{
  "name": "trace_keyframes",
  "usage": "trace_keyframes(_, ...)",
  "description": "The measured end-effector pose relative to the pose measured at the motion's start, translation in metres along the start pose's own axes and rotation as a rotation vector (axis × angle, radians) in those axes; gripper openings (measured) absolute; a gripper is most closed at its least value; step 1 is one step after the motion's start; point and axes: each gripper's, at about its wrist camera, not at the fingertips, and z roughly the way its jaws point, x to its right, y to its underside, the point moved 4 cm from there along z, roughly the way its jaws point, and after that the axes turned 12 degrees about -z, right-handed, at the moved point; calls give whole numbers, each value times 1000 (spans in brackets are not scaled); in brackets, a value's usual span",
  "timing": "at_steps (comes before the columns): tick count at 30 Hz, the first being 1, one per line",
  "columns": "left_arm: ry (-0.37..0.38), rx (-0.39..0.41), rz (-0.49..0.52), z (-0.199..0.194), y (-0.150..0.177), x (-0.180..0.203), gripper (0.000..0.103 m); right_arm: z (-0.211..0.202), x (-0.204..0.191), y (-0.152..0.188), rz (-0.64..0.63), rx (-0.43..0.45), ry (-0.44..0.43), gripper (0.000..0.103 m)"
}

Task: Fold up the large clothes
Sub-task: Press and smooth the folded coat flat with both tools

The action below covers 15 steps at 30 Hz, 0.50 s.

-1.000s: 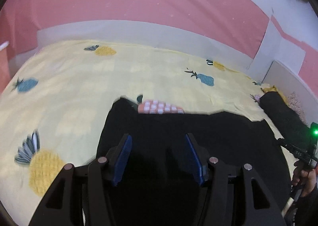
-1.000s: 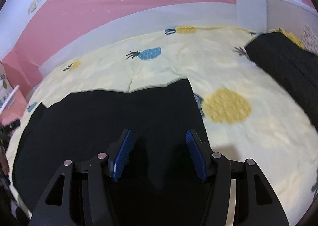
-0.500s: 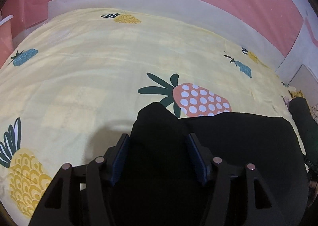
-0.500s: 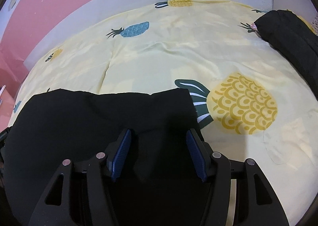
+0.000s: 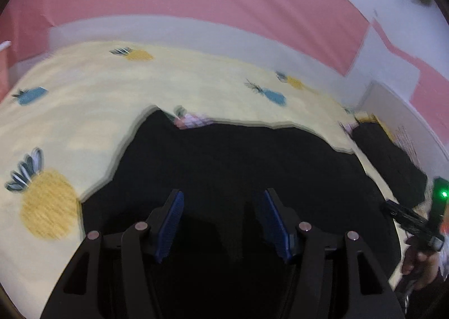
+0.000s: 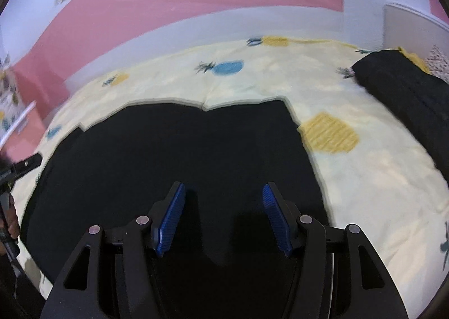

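Observation:
A large black garment (image 5: 238,156) lies spread on a yellow pineapple-print bedsheet (image 5: 84,111). Its near part is bunched up between the blue pads of my left gripper (image 5: 221,221), whose jaws stand partly apart with dark cloth filling the gap. In the right wrist view the same garment (image 6: 182,150) runs under and between the pads of my right gripper (image 6: 224,215), gripped the same way. Its far edge covers most of a pink pineapple print (image 5: 193,121). The picture is blurred.
A second dark folded item (image 6: 407,94) lies at the bed's right side near a white headboard (image 6: 407,19). A pink and white wall (image 5: 196,5) bounds the far side. A hand with the right gripper (image 5: 415,221) shows at the left wrist view's right edge.
Half a second ago the garment's far edge was drawn back, baring the pink and yellow pineapples. Now it has gone forward and covers them again, and both views have lifted.

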Motion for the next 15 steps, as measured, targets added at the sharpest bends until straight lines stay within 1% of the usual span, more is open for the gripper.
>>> trace_keyframes(1, -4, -19, 29, 8, 9, 7, 61, 3, -5, 3, -20, -2, 19, 58)
trace_keyframes(2, -33, -19, 52, 15, 14, 10, 61, 8, -9, 6, -44, 9, 44, 59)
trace_keyframes(3, -60, -12, 73, 18, 18, 12, 61, 10, -8, 8, -38, 7, 41, 59)
trace_keyframes(5, -78, -9, 83, 15, 17, 15, 61, 9, -1, 7, 2, -1, 18, 59)
trace_keyframes(6, -74, -13, 71, 11, 15, 17, 61, 4, 1, 6, 4, -10, 31, 59)
trace_keyframes(8, -27, -16, 50, 4, 11, 24, 61, -7, 0, 3, -6, -5, 45, 59)
trace_keyframes(10, 4, -18, 52, 5, 11, 35, 61, -13, -8, 1, -21, 12, 40, 59)
trace_keyframes(11, 20, -25, 69, 9, 13, 43, 61, -15, -15, -1, -39, 21, 35, 59)
trace_keyframes(13, 19, -43, 106, 21, 21, 54, 61, -12, -31, -1, -80, 27, 8, 59)
trace_keyframes(15, -19, -48, 116, 33, 25, 56, 61, -1, -38, 1, -121, 15, 22, 59)
